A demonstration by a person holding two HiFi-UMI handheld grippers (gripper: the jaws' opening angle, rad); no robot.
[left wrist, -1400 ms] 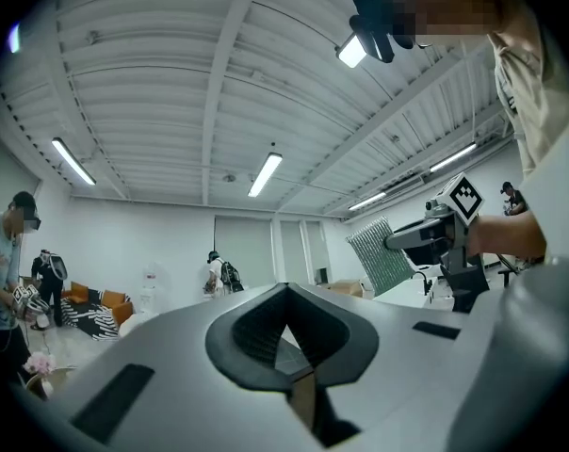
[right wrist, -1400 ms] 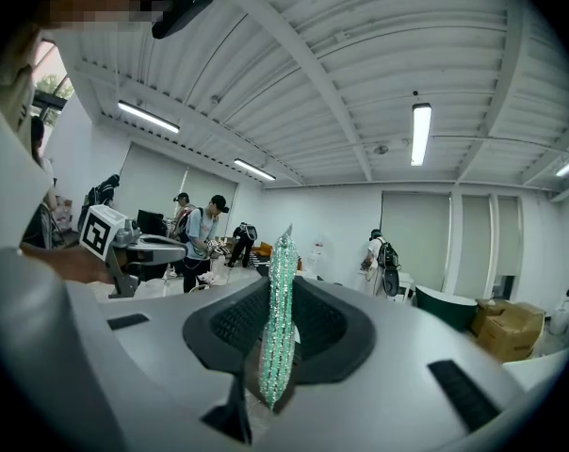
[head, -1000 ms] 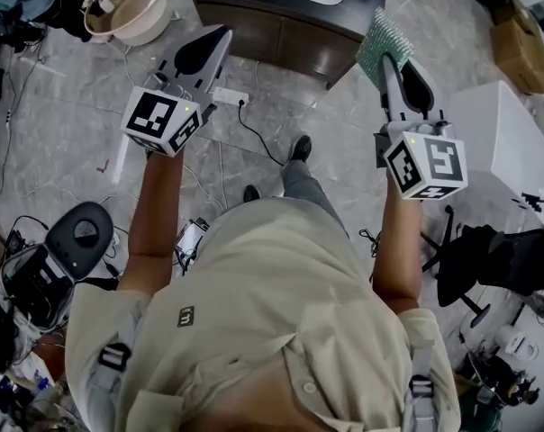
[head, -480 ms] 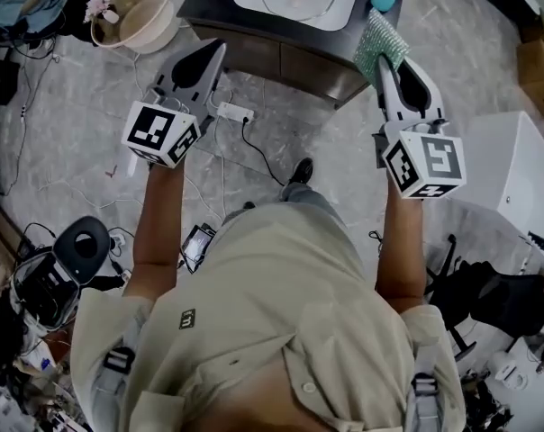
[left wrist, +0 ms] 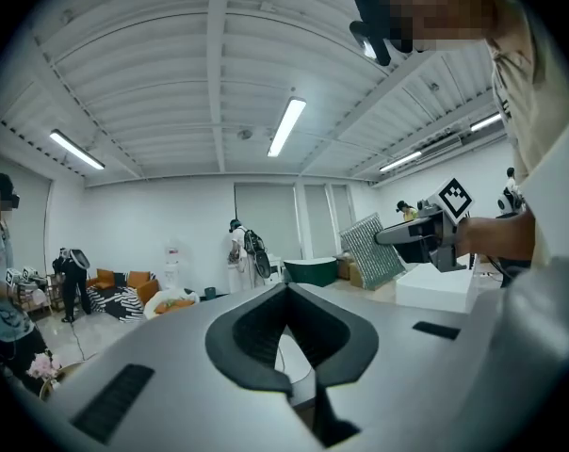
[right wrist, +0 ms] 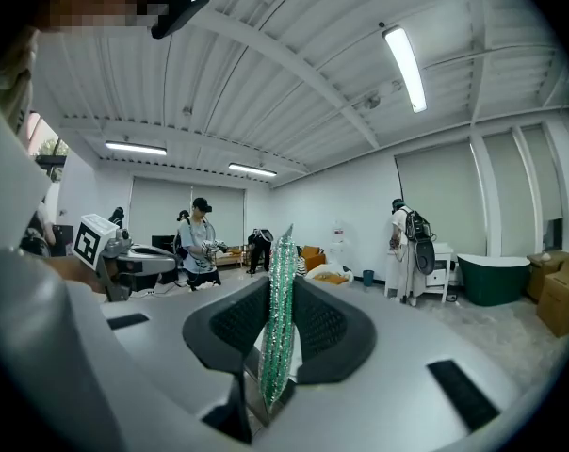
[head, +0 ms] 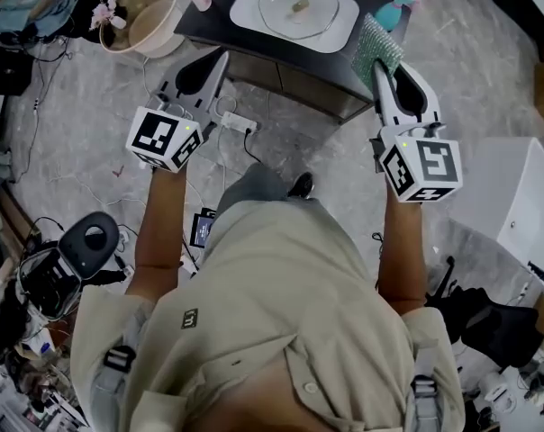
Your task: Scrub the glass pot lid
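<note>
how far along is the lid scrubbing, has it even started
Done: the right gripper is shut on the green scrubber. In hand: both grippers hang over the floor, short of the table; the left gripper is shut and empty. Left: all the scrubbing, as the glass pot lid lies untouched on the white tray.

A grey marbled floor (head: 65, 142) strewn with cables spreads beneath the left gripper (head: 220, 57) and right gripper (head: 377, 66). A dark cabinet (head: 290, 61) stands just ahead of both, and a white box (head: 515, 196) sits off the right gripper's outer side. Above are white walls (left wrist: 153, 219) and a ribbed ceiling (left wrist: 171, 83) with lit tube lights (left wrist: 286, 127).
</note>
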